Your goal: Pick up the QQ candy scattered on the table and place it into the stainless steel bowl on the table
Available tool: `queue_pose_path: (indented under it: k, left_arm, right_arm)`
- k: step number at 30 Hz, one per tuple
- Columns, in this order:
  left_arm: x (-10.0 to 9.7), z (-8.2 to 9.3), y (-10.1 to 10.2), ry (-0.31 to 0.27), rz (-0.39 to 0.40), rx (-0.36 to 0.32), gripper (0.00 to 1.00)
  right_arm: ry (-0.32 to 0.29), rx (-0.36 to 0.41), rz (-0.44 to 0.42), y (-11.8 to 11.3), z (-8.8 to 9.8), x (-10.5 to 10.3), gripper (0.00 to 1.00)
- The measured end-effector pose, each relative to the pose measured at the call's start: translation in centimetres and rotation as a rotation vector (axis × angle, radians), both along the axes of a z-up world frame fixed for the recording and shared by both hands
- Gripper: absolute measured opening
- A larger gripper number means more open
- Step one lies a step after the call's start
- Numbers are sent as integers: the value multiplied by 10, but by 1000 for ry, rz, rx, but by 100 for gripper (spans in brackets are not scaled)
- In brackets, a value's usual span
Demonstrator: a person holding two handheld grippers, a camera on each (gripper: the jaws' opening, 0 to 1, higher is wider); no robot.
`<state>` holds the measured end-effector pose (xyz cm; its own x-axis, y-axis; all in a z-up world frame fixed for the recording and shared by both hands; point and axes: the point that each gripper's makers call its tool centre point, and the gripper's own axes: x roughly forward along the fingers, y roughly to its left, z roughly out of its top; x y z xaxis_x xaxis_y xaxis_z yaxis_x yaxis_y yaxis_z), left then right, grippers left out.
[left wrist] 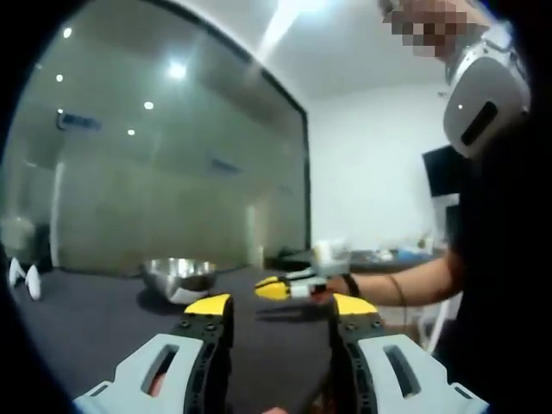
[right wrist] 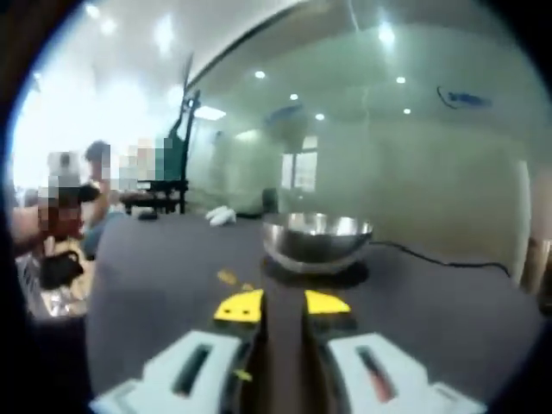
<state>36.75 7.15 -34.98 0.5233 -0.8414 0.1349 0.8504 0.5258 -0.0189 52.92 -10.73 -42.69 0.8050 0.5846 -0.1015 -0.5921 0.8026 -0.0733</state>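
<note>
Here, in the left gripper view, the left tool (left wrist: 281, 312) hangs low over the dark desk (left wrist: 86, 323), its yellow-tipped jaws spread wide with nothing between them. The stainless steel bowl (left wrist: 178, 278) stands on the desk beyond the left jaw. To the right of the bowl, the right tool (left wrist: 280, 288) reaches in, held in a person's hand (left wrist: 332, 285); from this angle I cannot tell whether it grips anything. No candy can be made out on the desk here.

In the right gripper view, the right tool (right wrist: 281, 305) points straight at the bowl (right wrist: 316, 236), which sits just ahead of its tips. The jaws stand a little apart, and nothing seems pinched between them. Small yellow bits, likely QQ candy (right wrist: 227, 278), lie on the desk (right wrist: 155, 267) in front of the bowl, to its left. The bowl's inside is hidden from both views, so how much has gone in is unclear; at least those pieces look left to gather.
</note>
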Motion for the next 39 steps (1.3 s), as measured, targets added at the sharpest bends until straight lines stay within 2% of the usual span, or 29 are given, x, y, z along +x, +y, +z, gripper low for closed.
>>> queue_pose_path:
  k: [4,7,10,11,12,16,18,22,23,32,37,39]
  left_arm:
    - [0,0,2,2,8,-5,45]
    - [-1,0,4,-2,12,-5,45]
    - [0,2,9,-4,22,-7,45]
    - [-1,2,11,-6,26,-7,45]
    - [-1,3,13,-8,29,-6,45]
    - [1,2,20,-4,50,-9,45]
    - [2,-3,22,7,63,1,45]
    - [1,-7,25,16,67,10,45]
    - [1,-7,25,16,68,11,45]
    - [2,-9,45,26,118,4,45]
    - [3,-7,48,23,126,6,45]
    - [4,-5,49,18,126,3,45]
  right_arm:
    - [9,15,10,2,-2,-3,15]
    - [7,-20,31,8,-5,-2,16]
    - [32,-24,64,16,-10,0,17]
    - [62,-37,89,21,-16,0,17]
    - [80,-44,85,22,-19,3,17]
    - [83,-91,104,31,-25,10,17]
    - [114,-100,128,39,-30,14,17]
    - [111,-135,144,51,-35,23,17]
    - [83,-144,158,56,-33,25,17]
    - [144,-125,198,79,-41,46,18]
    - [164,-139,209,90,-46,52,18]
    - [163,-172,209,92,-51,53,17]
